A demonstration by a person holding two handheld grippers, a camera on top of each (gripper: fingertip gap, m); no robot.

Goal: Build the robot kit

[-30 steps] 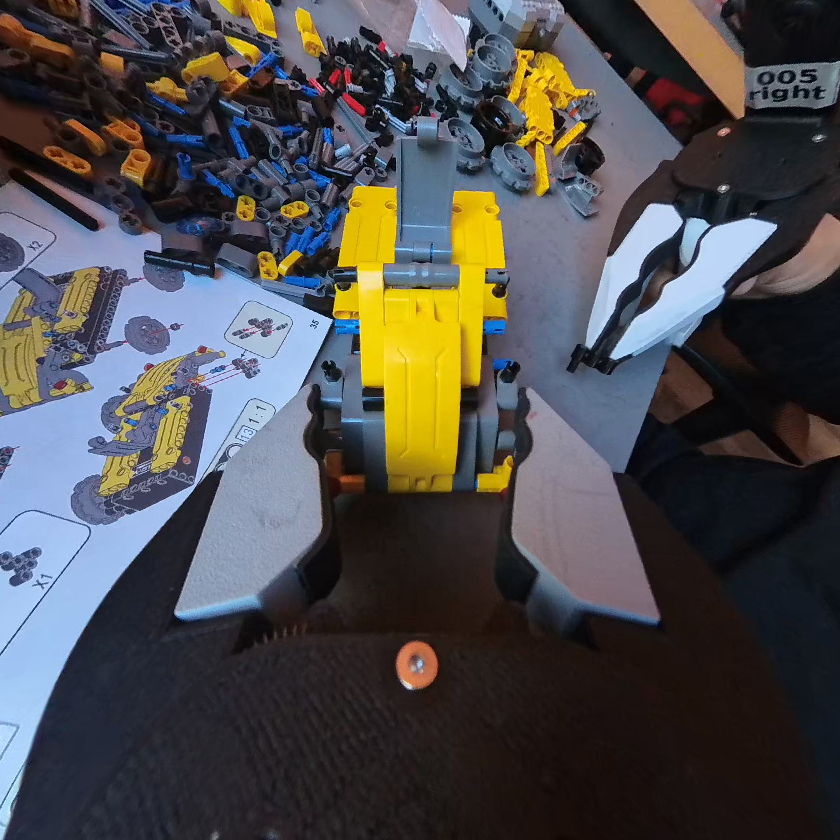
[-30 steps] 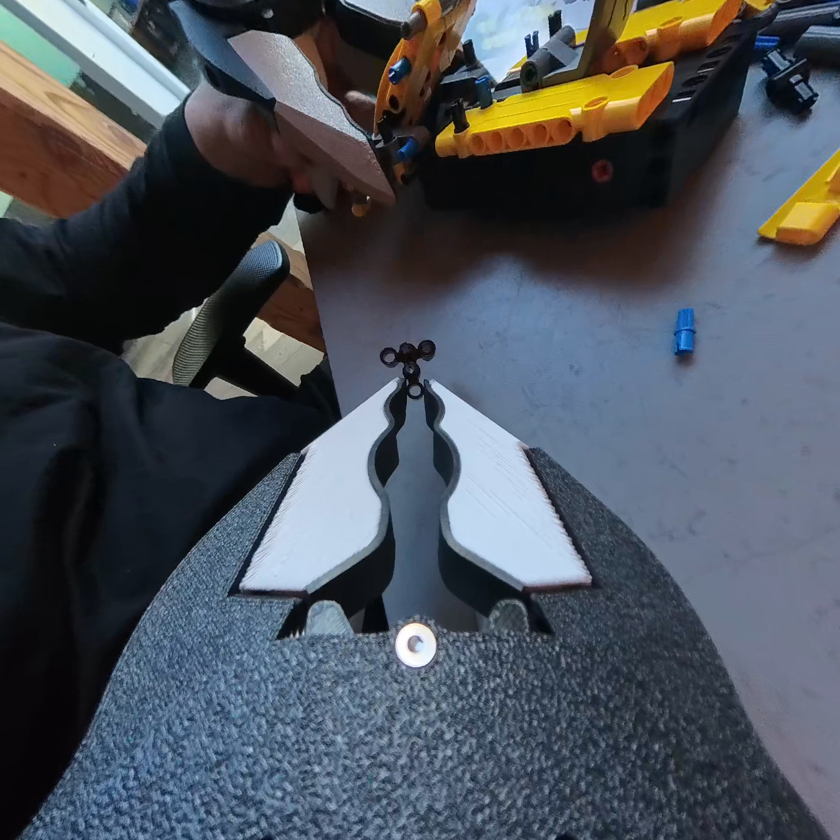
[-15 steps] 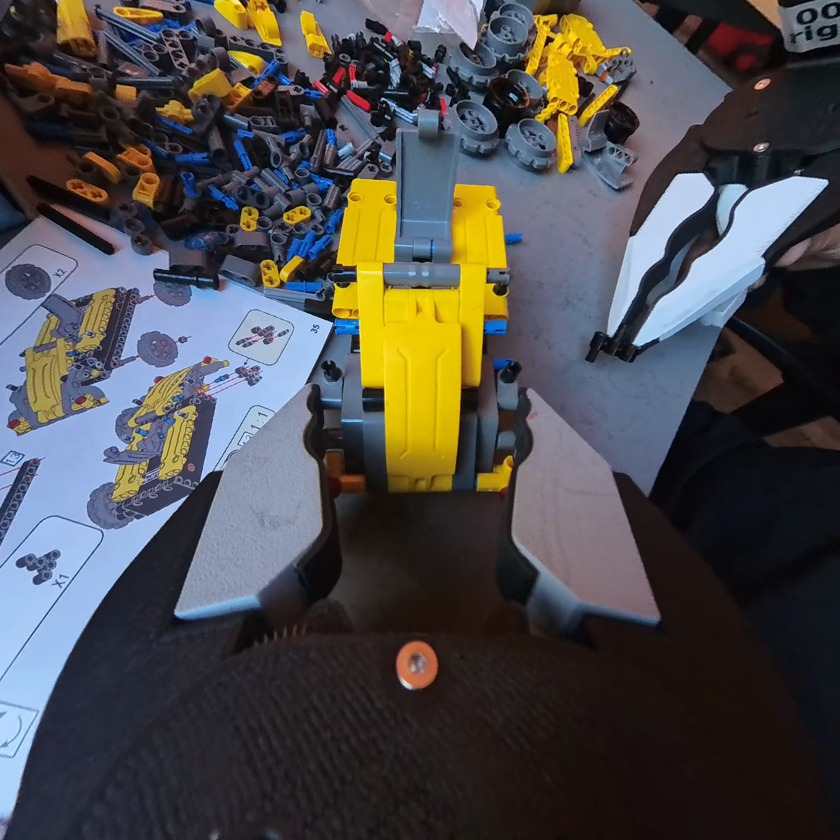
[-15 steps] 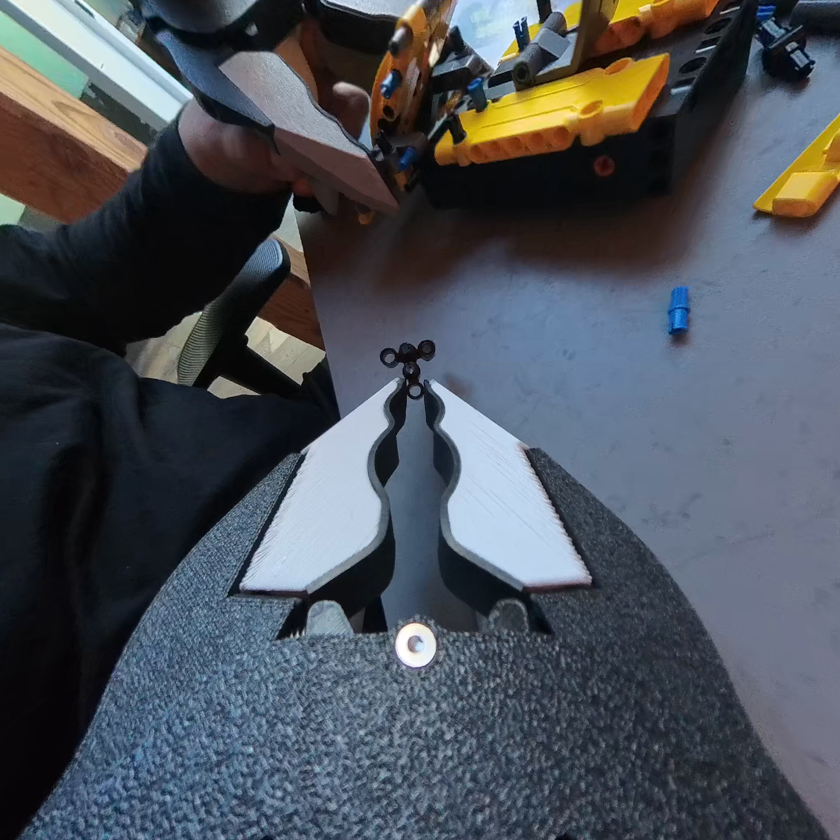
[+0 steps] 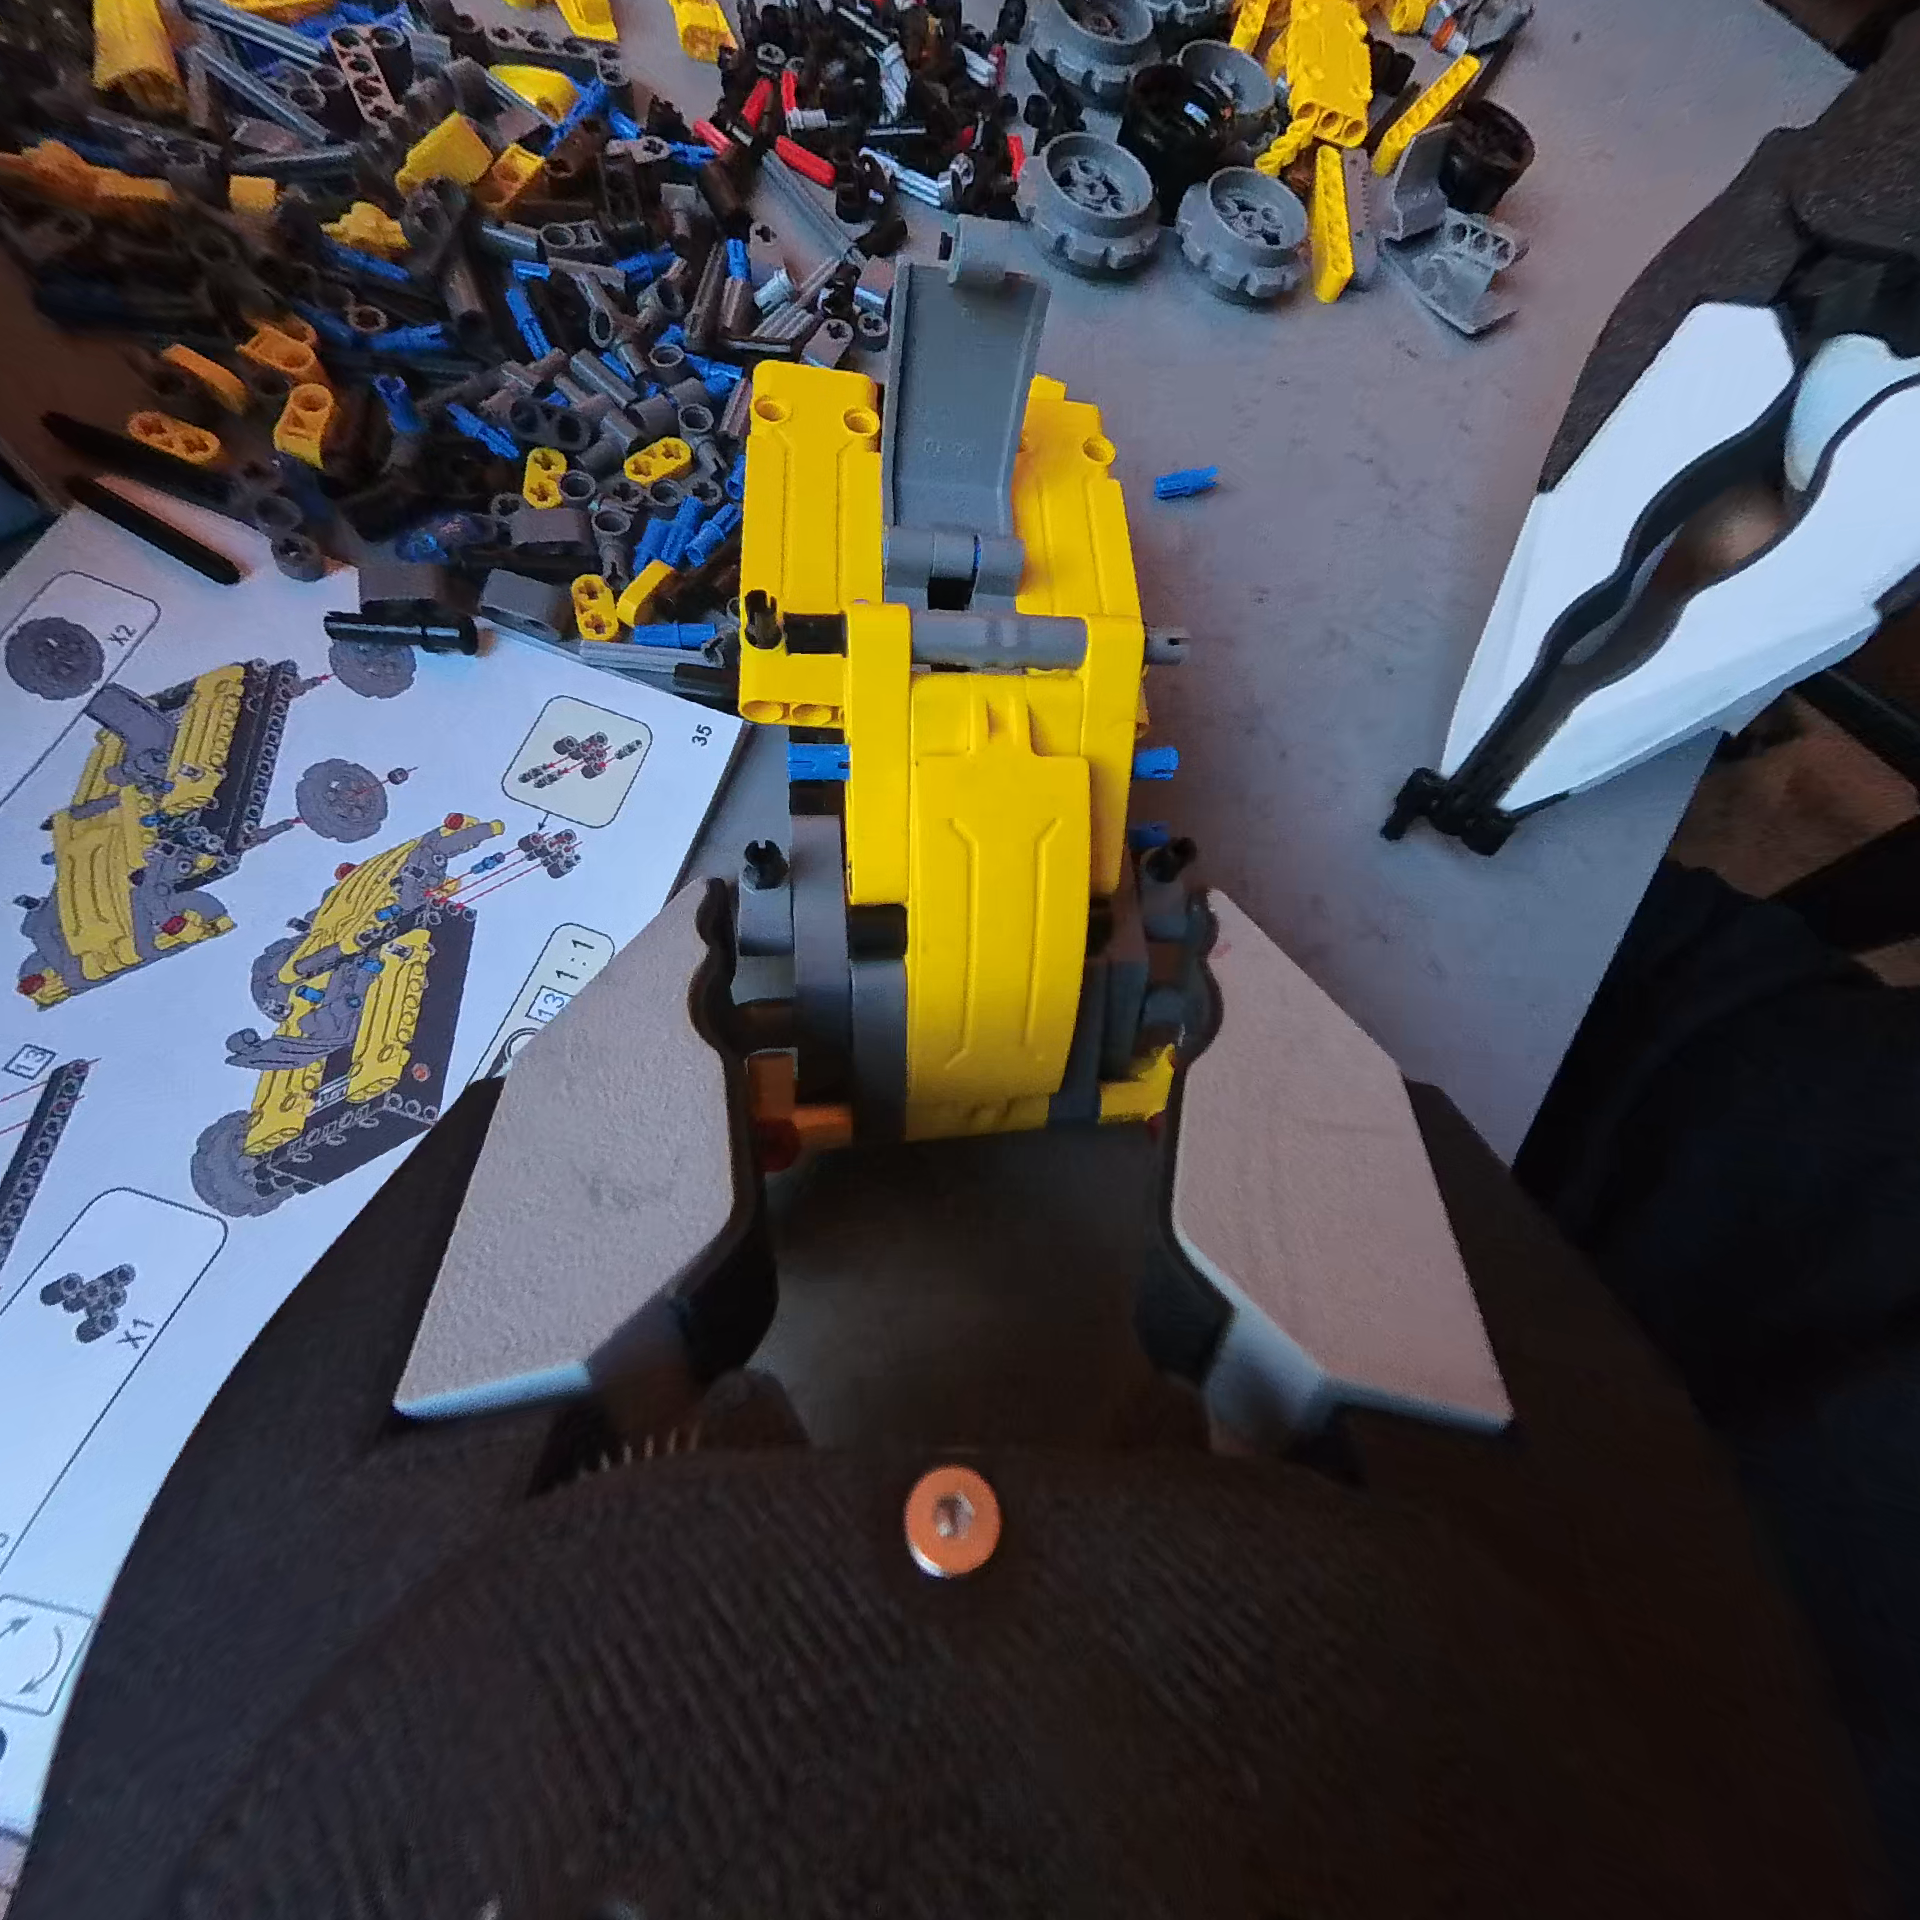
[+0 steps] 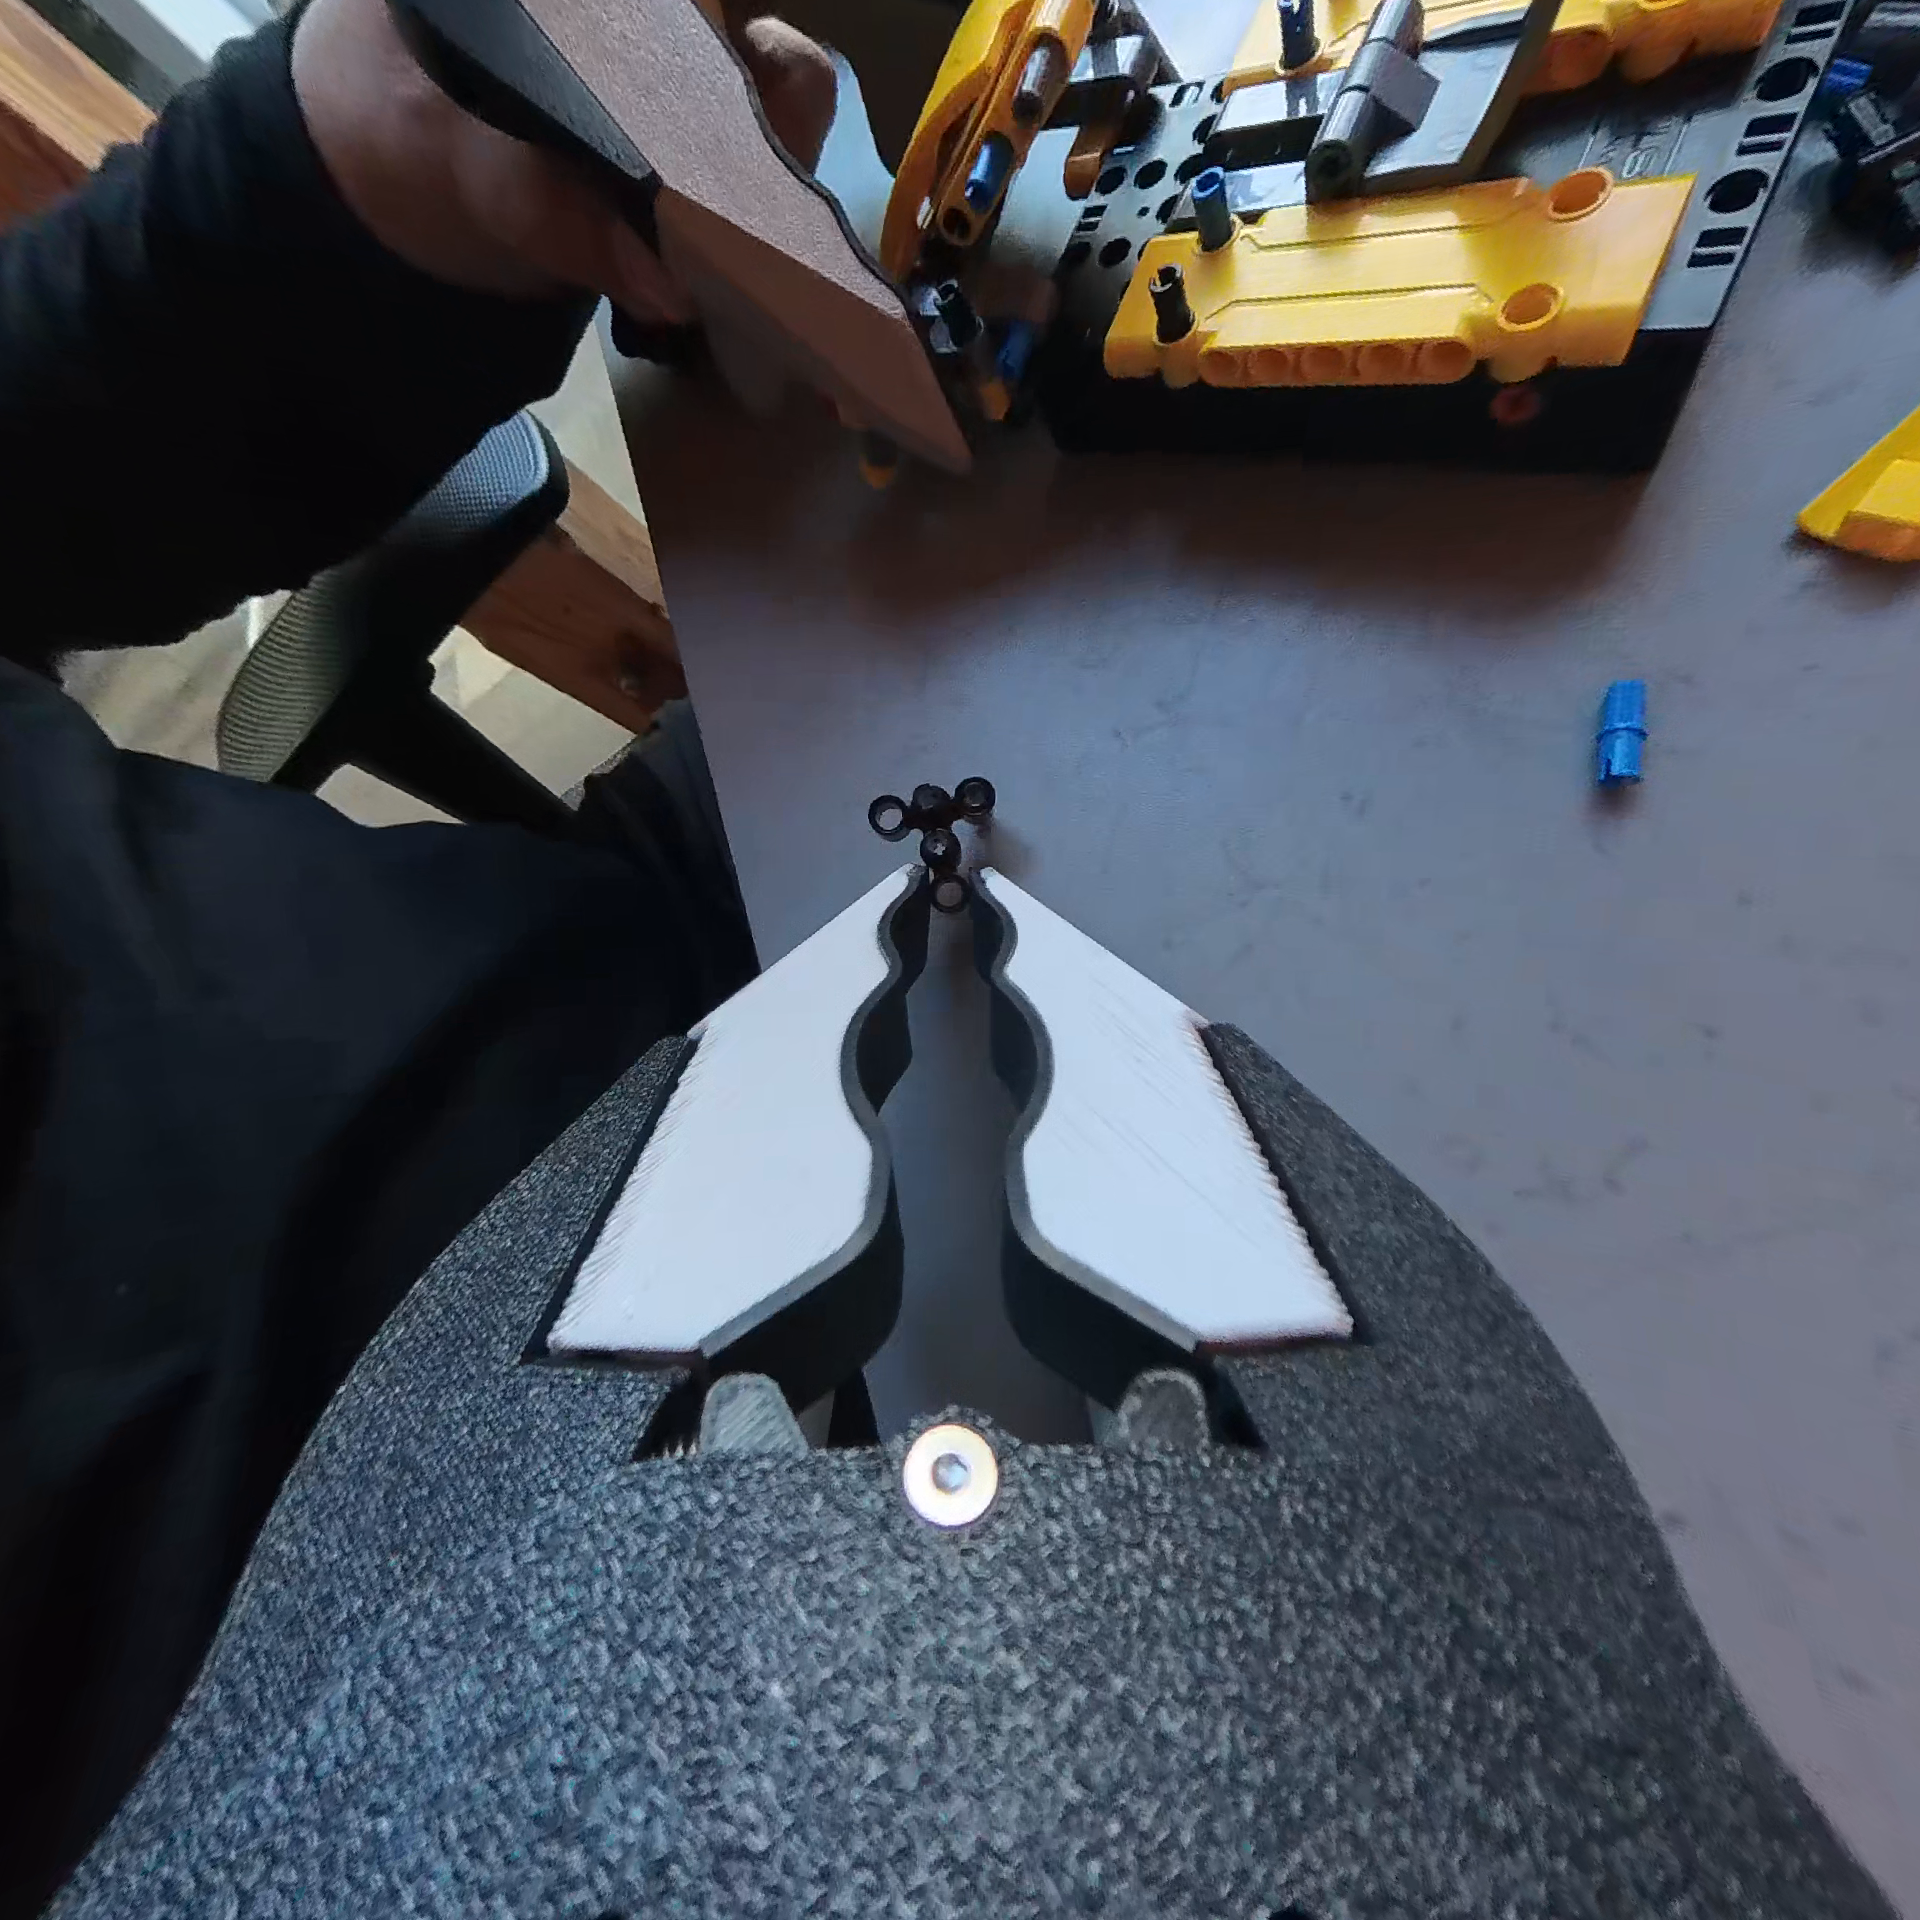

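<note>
- My left gripper (image 5: 956,997) has its two fingers spread wide and clamped on the near end of the yellow and grey brick vehicle (image 5: 956,748), one finger against each side of it.
- The vehicle stretches straight ahead from my left fingers over the grey table (image 5: 1351,935); in the right wrist view it (image 6: 1382,281) shows at the far edge, with my left hand (image 6: 499,177) behind the finger pressed to it.
- My right gripper (image 6: 948,883) is nearly closed, and its fingertips pinch the stem of a small black T-shaped connector (image 6: 935,821), whose crossbar sticks out just past the tips.
- In the left wrist view the right gripper (image 5: 1455,821) hangs to the right of the vehicle, well apart from it; I cannot tell there whether the connector touches the table.
- A single blue peg (image 6: 1621,732) lies on the table ahead and to the right of my right fingers.
- An open instruction booklet (image 5: 312,883) lies left of my left fingers.
- Beyond the booklet and the vehicle spreads a heap of loose pieces (image 5: 468,312), with grey wheel hubs (image 5: 1101,197) farther ahead on the right.
</note>
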